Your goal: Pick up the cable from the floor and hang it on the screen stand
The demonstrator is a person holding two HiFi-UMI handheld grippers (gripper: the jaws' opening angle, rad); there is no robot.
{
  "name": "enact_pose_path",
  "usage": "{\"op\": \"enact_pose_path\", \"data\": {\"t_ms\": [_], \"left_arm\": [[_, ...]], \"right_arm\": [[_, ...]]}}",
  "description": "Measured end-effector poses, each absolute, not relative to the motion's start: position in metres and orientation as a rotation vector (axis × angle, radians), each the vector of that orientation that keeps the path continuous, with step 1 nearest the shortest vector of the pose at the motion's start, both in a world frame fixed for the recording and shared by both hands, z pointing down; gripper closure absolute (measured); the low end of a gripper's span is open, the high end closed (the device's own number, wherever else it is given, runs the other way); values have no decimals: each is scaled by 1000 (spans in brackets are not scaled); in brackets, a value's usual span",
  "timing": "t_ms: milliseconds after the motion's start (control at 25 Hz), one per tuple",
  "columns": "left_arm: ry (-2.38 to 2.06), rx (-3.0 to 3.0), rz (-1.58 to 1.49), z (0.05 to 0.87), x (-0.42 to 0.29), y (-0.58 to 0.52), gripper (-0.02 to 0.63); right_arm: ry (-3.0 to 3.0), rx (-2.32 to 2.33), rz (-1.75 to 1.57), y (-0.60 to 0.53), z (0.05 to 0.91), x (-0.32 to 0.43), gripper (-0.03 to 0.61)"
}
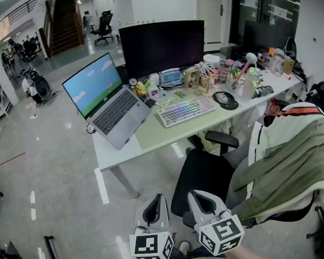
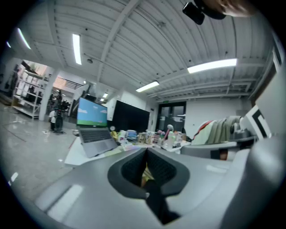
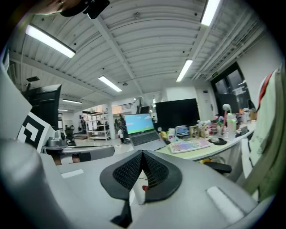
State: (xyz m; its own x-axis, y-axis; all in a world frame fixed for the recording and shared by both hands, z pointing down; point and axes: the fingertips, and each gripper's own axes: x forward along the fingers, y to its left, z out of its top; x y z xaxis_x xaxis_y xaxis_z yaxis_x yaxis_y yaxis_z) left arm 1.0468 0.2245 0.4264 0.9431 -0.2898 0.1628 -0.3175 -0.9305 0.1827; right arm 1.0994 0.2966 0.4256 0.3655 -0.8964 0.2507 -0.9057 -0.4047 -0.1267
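Desk (image 1: pixel 151 134) holds monitor (image 1: pixel 163 47), well beyond left tool (image 1: pixel 155 204), right tool (image 1: pixel 202 200).

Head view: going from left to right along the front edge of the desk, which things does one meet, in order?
Open laptop → backlit keyboard → round mouse pad. The small clutter behind them overlaps too much to order.

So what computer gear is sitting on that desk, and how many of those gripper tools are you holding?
laptop: 1
monitor: 1
backlit keyboard: 1
grippers: 2, the left gripper and the right gripper, both shut and empty
Total: 5
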Motion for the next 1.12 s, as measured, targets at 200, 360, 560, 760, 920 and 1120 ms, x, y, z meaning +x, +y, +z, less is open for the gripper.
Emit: {"op": "enact_pose_path", "data": {"t_ms": [200,360,560,760,920,1120], "left_arm": [[-749,2813,187,440,966,157,606],[-1021,2707,159,440,879,114,606],[-1304,2586,111,438,761,70,606],[-1530,2456,97,435,631,34,606],[-1678,2377,93,435,528,11,606],[-1870,2256,119,439,395,-4,606]], "right_arm": [[-1903,2389,425,231,435,1036,580],[-2086,2173,432,181,440,970,580],[-2271,1939,417,119,441,871,580],[-2430,1717,402,62,435,744,580],[-2529,1502,382,29,436,630,580],[-2633,1228,361,-9,446,485,580]]}}
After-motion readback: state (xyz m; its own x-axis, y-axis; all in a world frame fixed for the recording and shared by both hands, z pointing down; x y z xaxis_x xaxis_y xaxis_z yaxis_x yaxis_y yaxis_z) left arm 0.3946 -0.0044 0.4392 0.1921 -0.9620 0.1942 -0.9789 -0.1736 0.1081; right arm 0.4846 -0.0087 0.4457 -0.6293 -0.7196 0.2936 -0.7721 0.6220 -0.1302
